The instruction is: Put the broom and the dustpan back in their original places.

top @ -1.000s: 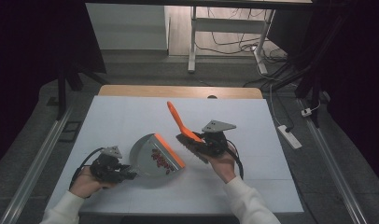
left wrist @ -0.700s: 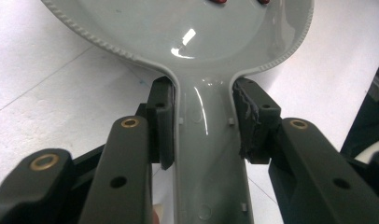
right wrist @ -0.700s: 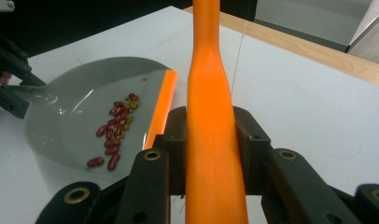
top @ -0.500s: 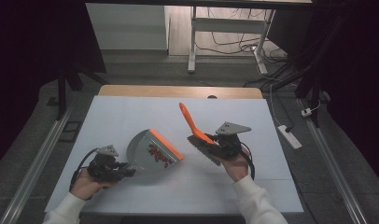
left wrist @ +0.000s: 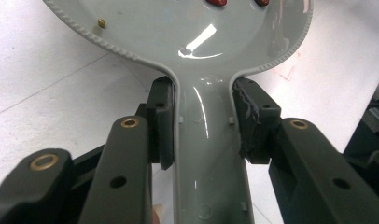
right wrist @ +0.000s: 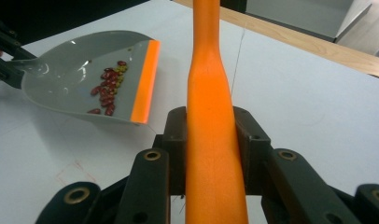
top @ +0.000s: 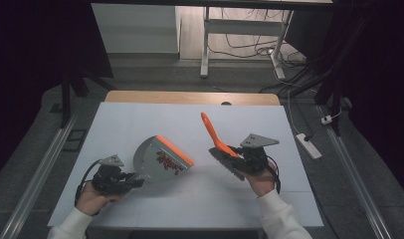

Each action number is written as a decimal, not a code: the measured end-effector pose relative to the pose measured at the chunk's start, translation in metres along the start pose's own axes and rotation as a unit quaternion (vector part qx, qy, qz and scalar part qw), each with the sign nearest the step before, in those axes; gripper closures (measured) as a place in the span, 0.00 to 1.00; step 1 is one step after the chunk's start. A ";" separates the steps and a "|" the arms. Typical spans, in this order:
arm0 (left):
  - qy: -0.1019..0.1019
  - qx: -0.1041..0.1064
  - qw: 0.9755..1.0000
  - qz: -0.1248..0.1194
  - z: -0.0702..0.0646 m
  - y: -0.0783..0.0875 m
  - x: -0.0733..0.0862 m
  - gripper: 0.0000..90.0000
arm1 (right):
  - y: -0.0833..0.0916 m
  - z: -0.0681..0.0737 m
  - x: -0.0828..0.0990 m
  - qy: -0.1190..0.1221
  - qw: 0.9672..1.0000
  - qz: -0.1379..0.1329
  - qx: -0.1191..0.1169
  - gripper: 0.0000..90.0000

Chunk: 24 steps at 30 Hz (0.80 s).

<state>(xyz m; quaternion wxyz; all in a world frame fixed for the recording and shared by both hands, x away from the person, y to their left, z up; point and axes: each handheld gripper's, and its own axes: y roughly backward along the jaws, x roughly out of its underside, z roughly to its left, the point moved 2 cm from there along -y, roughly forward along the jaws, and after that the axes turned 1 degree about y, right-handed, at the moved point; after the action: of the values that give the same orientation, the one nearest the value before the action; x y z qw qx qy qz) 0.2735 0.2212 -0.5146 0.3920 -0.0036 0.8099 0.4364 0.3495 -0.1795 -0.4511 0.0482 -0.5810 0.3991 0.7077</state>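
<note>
A white table (top: 140, 124) with a strip of bare wood along its far edge stands on a grey floor in a dim room; past it are the legs of a white desk (top: 206, 45) with loose cables on the floor, and a white power strip (top: 308, 145) lies on the floor to the right. Metal rails run along the floor on both sides of the table. The left gripper (top: 133, 180) lies low near the table's front left part, its jaws clamped on the narrow grey handle of a dustpan (top: 157, 158). The dustpan sits just left of the table's middle, its long axis running from the handle at the lower left to its orange lip at the upper right, its open mouth turned toward the brush. A small heap of red beans (top: 167, 160) rests inside, near the lip. The right gripper (top: 235, 154), right of the middle and well apart from the dustpan, has its jaws closed on the orange handle of a brush (top: 215, 135). That handle slants up and away toward the far left, its tip raised above the table, with the dark bristle head low at the gripper.
</note>
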 end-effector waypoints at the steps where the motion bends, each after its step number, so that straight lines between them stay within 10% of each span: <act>1: 0.000 -0.001 1.000 -0.001 0.000 0.000 0.000 0.68 | 0.002 -0.001 0.001 0.001 1.000 0.002 0.002 0.78; 24: 0.048 -0.026 0.998 -0.040 -0.002 0.001 0.007 0.68 | 0.012 -0.017 0.019 -0.012 1.000 0.025 -0.003 0.78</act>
<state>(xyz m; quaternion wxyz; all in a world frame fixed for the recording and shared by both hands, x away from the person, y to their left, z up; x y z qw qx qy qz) 0.2671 0.2229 -0.5176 0.3695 -0.0672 0.8154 0.4406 0.3505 -0.2059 -0.4611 0.0334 -0.5626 0.4109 0.7166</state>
